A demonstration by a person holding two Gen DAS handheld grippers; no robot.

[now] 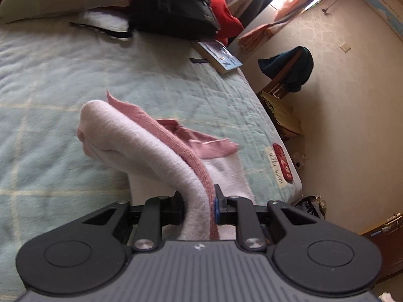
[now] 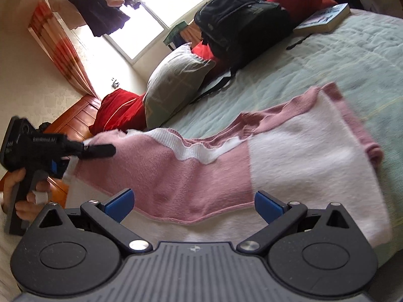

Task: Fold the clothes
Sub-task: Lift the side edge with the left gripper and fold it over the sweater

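Note:
A pink and white knitted sweater (image 2: 289,151) lies partly on the pale green quilt (image 2: 340,58), with one end lifted off the bed. My left gripper (image 1: 199,201) is shut on a bunched fold of the sweater (image 1: 141,136), which arches up from between its fingers. In the right wrist view the left gripper (image 2: 100,151) shows at the far left, pinching the sweater's white-ribbed corner, with a hand (image 2: 22,191) on its grip. My right gripper (image 2: 194,203) stands open, its blue pads (image 2: 121,201) wide apart. The sweater's pink hem hangs just beyond the pads, touching neither.
A black backpack (image 2: 239,22), a grey pillow (image 2: 176,80), red cloth (image 2: 118,110) and a book (image 2: 325,17) lie at the head of the bed. The bed's edge (image 1: 272,130) drops to the floor, beside a chair with a dark teal garment (image 1: 294,68). Clothes hang at the window (image 2: 100,12).

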